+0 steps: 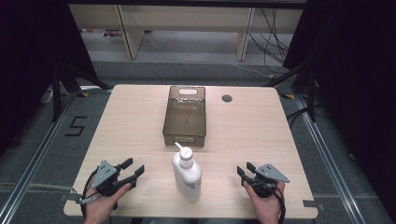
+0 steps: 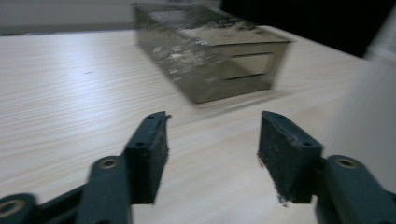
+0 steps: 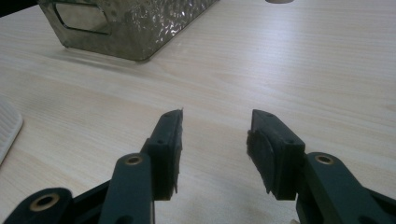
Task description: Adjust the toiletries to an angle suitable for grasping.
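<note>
Right now we hold both tools low over the near edge of the pale wooden table (image 1: 140, 121), one at each side of the white plastic pump bottle (image 1: 187, 175), which lies on its side between them with its nozzle pointing away from us. Our left gripper (image 1: 133, 169) rests near the bottle's left, its jaws spread with nothing between them; seen along those jaws, bare wood fills the gap and the pads (image 2: 154, 144) touch nothing. Our right gripper (image 1: 244, 170) sits a little farther off on the bottle's other side, its jaws likewise parted and empty above the tabletop. Just beyond the bottle's nozzle stands the smoky translucent rectangular plastic bin (image 1: 184, 116) with cut-out handles, open at the top, near the table's middle. A small round grommet (image 1: 227, 98) sits in the tabletop to the bin's right.
</note>
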`<state>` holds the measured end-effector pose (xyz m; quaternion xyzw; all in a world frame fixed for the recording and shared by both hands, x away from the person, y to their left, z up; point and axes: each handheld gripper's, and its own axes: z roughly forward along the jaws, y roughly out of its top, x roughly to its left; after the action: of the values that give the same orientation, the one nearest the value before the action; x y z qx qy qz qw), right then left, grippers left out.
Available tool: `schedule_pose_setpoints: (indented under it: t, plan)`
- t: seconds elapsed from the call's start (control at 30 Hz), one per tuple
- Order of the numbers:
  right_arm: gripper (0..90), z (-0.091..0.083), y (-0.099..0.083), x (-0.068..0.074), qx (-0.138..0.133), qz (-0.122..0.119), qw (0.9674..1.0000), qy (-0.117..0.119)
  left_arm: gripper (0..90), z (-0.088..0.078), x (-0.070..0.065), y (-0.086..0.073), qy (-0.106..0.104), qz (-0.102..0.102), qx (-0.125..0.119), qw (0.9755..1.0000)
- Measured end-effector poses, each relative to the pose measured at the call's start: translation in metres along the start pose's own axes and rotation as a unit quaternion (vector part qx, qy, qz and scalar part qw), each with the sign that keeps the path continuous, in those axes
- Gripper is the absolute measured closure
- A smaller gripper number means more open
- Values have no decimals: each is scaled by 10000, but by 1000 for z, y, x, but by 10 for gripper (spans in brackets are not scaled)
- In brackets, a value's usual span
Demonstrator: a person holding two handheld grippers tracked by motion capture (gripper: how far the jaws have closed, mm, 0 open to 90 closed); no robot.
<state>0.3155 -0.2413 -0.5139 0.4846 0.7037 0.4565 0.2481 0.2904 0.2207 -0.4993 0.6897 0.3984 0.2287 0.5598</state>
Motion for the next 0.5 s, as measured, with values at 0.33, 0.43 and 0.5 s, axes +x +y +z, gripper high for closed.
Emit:
schedule_pose_setpoints:
  t: [0.33, 0.43, 0.5]
  plan:
    - [547, 2, 0, 1, 37, 2, 9999, 98, 866, -5, -73, 0, -1660, 772, 427, 9822]
    - [547, 2, 0, 1, 39, -14, 10000, 69, 894, 8, -98, 10, -1891, 828, 304, 9780]
    - [547, 3, 0, 0, 35, -58, 10000, 35, 894, 15, -105, 13, -1904, 836, 203, 9779]
